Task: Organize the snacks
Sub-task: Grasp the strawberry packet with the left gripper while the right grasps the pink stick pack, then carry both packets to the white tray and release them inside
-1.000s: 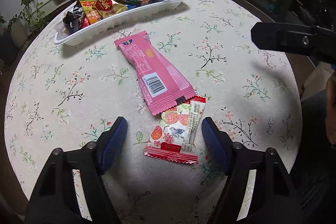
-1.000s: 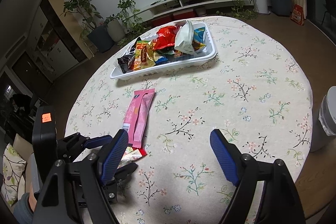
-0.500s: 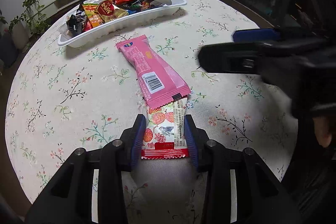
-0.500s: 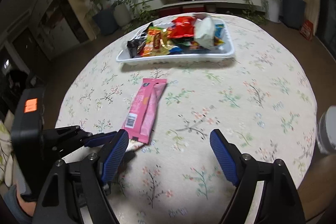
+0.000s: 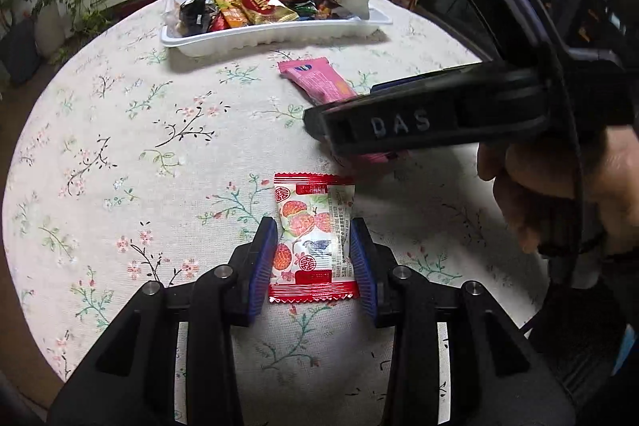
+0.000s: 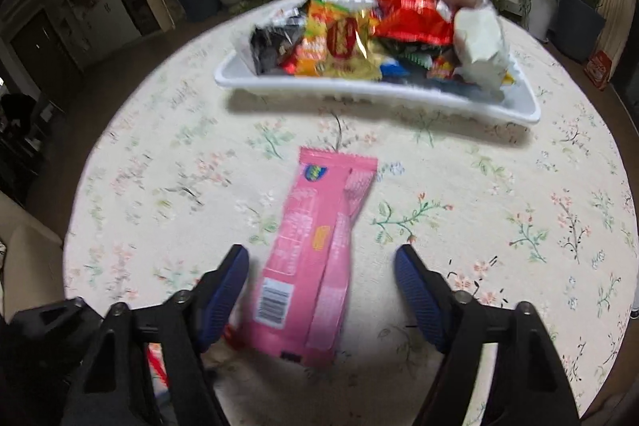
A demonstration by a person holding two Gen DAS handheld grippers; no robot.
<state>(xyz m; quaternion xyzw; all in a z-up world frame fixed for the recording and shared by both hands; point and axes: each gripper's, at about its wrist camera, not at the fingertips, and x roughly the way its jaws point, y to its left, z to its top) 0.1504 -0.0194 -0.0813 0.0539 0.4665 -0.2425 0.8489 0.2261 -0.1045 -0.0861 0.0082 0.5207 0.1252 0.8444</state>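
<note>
Your left gripper (image 5: 313, 258) clamps the red-and-white strawberry candy packet (image 5: 313, 238) near the table's (image 5: 120, 146) near edge. Your right gripper (image 6: 321, 290) is spread wide, straddling the pink wafer packet (image 6: 315, 246) at mid-table. Beyond it, the white tray (image 6: 399, 96) of snacks sits by the far edge.

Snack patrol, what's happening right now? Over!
Left gripper shut on small red-and-white candy packet. Right gripper open, straddling long pink wrapper. White plastic tray ahead, way clear.
</note>
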